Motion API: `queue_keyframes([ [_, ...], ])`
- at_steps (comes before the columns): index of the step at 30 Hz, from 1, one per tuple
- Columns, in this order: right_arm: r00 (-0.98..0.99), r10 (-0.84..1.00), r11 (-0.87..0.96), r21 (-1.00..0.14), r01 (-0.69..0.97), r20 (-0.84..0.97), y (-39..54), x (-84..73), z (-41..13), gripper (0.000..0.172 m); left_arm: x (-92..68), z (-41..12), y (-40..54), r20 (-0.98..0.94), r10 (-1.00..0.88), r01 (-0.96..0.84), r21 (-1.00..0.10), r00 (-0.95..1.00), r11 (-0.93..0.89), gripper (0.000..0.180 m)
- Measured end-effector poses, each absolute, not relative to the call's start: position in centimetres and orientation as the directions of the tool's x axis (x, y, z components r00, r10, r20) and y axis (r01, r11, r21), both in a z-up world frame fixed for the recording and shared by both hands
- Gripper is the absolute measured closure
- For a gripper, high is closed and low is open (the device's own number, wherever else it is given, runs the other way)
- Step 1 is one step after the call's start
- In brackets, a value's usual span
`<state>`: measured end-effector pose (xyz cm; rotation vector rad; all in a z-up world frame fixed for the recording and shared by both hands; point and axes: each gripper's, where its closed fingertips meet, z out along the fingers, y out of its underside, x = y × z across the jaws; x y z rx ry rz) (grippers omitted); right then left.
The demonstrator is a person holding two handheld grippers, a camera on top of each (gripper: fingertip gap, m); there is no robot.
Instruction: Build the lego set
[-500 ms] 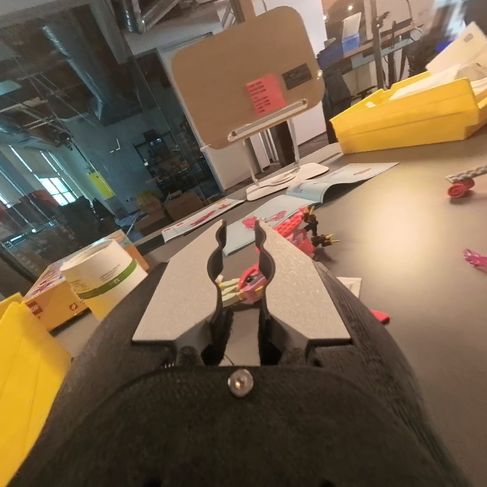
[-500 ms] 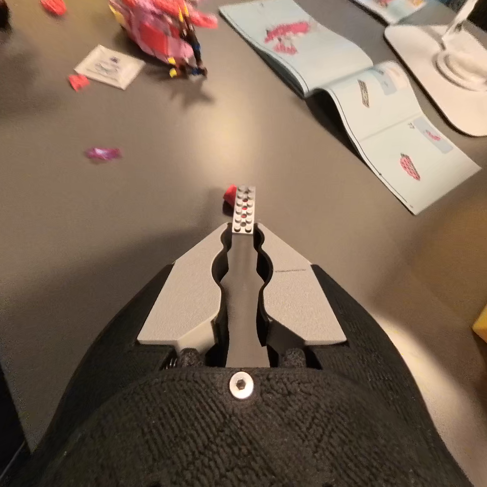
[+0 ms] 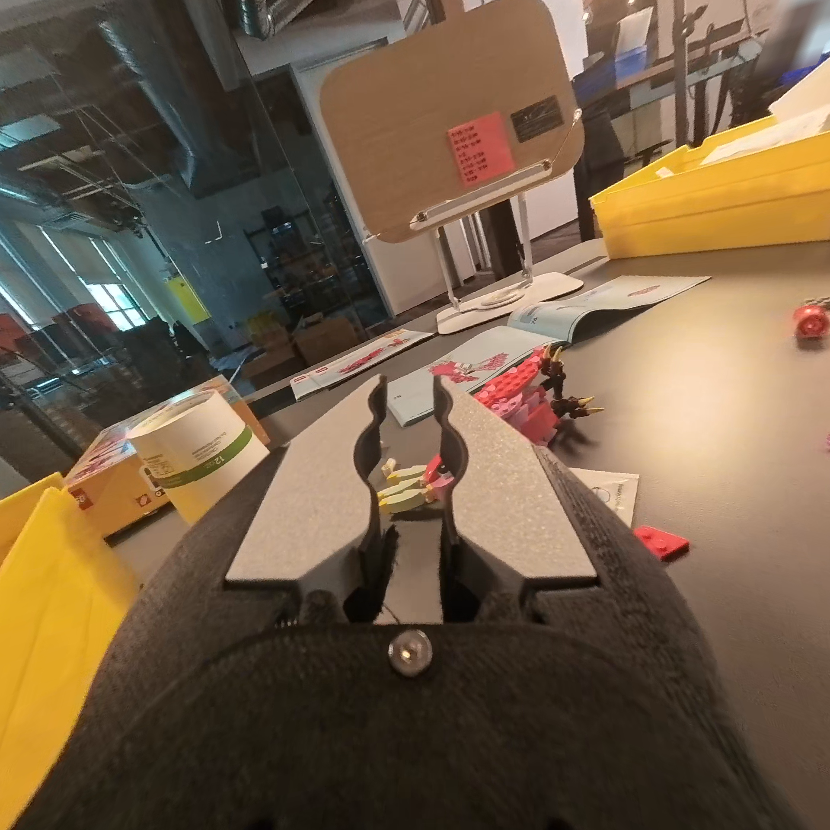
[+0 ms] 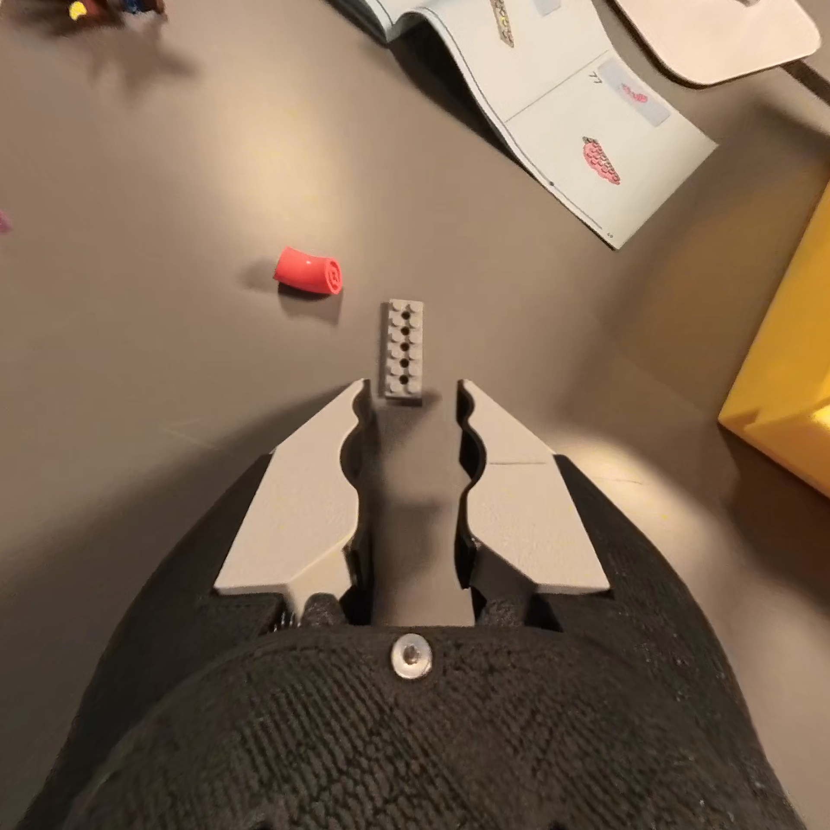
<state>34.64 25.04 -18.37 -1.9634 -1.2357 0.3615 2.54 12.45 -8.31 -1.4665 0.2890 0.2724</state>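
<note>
Grey tabletop [image 4: 179, 404], glass-walled workshop [image 3: 134, 224]; left tongs [image 3: 408, 381] tight on pink-green piece [image 3: 404, 487]; right tongs [image 4: 413, 386] apart beside grey plate [image 4: 403, 350]

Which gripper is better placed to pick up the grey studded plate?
The right gripper: its open jaws face the grey studded plate ahead; the left gripper has a pink and pale-green piece between its jaws.

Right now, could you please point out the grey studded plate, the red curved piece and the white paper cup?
grey studded plate [image 4: 403, 348]: right wrist view, middle of its studded top.
red curved piece [image 4: 307, 275]: right wrist view, its rounded side.
white paper cup [image 3: 197, 453]: left wrist view, its side wall.
</note>
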Motion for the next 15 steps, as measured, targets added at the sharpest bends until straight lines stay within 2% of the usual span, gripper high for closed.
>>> queue_keyframes([
  [2, 0.541, 0.811, -0.166, -0.798, 0.579, 0.223, 26.8, 35.4, -16.1, 0.128, 2.7, -8.2, 12.3, -0.337, -0.011, -0.334, -0.937, 0.941, 0.098, 0.161],
  [4, 0.641, 0.728, -0.057, -0.910, 0.410, 0.243, 28.8, 35.6, -11.5, 0.128, 2.8, -8.1, 12.2, -0.318, -0.026, -0.313, -0.943, 0.948, 0.110, 0.161],
  [6, 0.721, 0.663, 0.089, -0.978, 0.191, 0.201, 29.6, 35.1, -6.3, 0.134, 2.7, -8.0, 12.2, -0.307, -0.029, -0.302, -0.947, 0.951, 0.112, 0.161],
  [7, 0.742, 0.637, 0.174, -0.977, 0.125, 0.208, 29.5, 34.8, -4.3, 0.140, 2.7, -8.1, 12.2, -0.305, -0.030, -0.300, -0.948, 0.952, 0.110, 0.161],
  [9, 0.781, 0.550, 0.321, -0.938, 0.131, 0.297, 29.9, 34.5, -2.5, 0.150, 2.7, -8.1, 12.3, -0.304, -0.027, -0.300, -0.948, 0.952, 0.107, 0.161],
  [11, 0.842, 0.413, 0.394, -0.902, 0.178, 0.346, 31.6, 35.2, -2.7, 0.158, 2.6, -8.1, 12.2, -0.304, -0.027, -0.300, -0.948, 0.952, 0.110, 0.161],
  [15, 0.907, 0.194, 0.372, -0.884, 0.283, 0.372, 34.0, 36.9, -5.4, 0.166, 2.5, -8.0, 12.1, -0.283, -0.037, -0.278, -0.954, 0.958, 0.114, 0.163],
])
